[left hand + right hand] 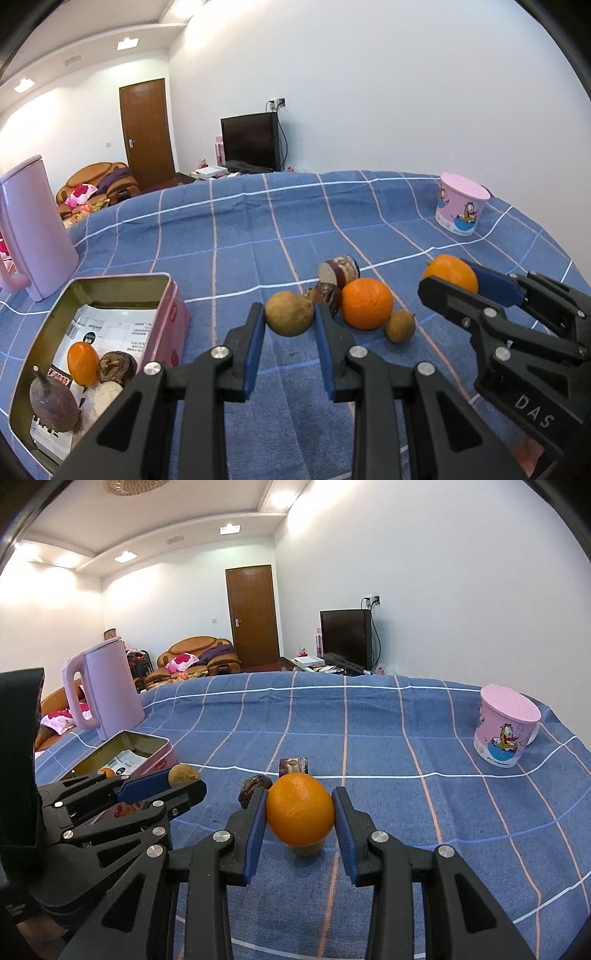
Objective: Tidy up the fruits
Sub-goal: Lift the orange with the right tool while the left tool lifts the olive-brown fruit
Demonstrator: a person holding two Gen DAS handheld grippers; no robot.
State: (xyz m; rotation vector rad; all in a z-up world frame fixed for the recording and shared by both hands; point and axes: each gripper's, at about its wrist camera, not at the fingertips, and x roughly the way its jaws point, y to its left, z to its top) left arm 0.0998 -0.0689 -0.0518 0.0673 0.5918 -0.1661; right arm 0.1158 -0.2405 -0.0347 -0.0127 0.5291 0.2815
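Observation:
My left gripper is shut on a brown round fruit and holds it just above the blue checked cloth; it also shows in the right wrist view. My right gripper is shut on an orange, which also shows in the left wrist view. On the cloth lie another orange, a small brown fruit, a dark wrinkled fruit and a cut purple fruit. A pink tin at the left holds a small orange and dark fruits.
A pink kettle stands behind the tin at the left. A pink cartoon cup stands upside down at the far right of the table. A TV, a door and a sofa are in the room behind.

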